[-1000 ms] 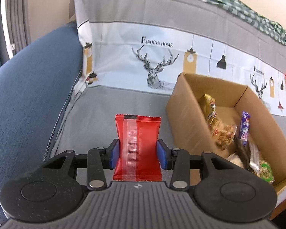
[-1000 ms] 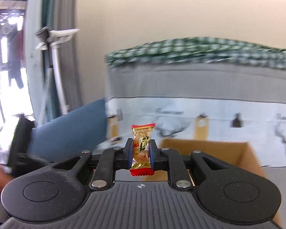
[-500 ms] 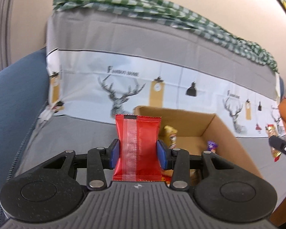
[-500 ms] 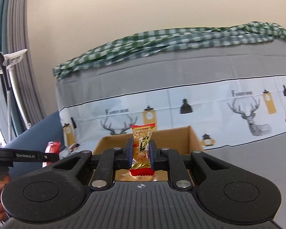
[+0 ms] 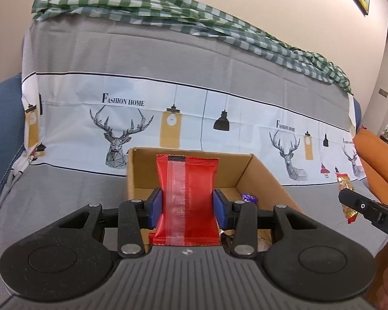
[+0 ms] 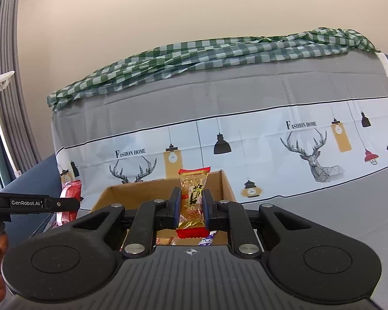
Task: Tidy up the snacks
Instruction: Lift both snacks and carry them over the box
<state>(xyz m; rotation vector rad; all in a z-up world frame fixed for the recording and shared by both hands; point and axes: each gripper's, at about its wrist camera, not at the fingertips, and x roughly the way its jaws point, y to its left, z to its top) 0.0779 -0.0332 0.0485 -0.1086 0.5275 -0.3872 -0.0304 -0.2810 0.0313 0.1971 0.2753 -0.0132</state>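
Observation:
My left gripper [image 5: 186, 208] is shut on a red snack packet [image 5: 186, 196], held upright over the near edge of an open cardboard box [image 5: 261, 173]. My right gripper [image 6: 192, 208] is shut on a gold peanut candy with red ends [image 6: 193, 204], held above the same box [image 6: 226, 183] from its other side. The box sits on a grey sofa seat and holds several snacks, a purple wrapper [image 5: 249, 199] among them. The right gripper and its candy [image 5: 346, 196] show at the right of the left wrist view. The left gripper's red packet [image 6: 69, 201] shows at the left of the right wrist view.
The sofa back has a deer-print cover [image 5: 121, 131] and a green checked cloth [image 6: 194, 51] on top. An orange cushion [image 5: 375, 160] lies at the right end. A blue armrest [image 5: 2, 129] is at the left, curtains [image 6: 2, 77] beyond it.
Both grippers have swung toward the box and now face it from opposite sides. Each still holds its snack.

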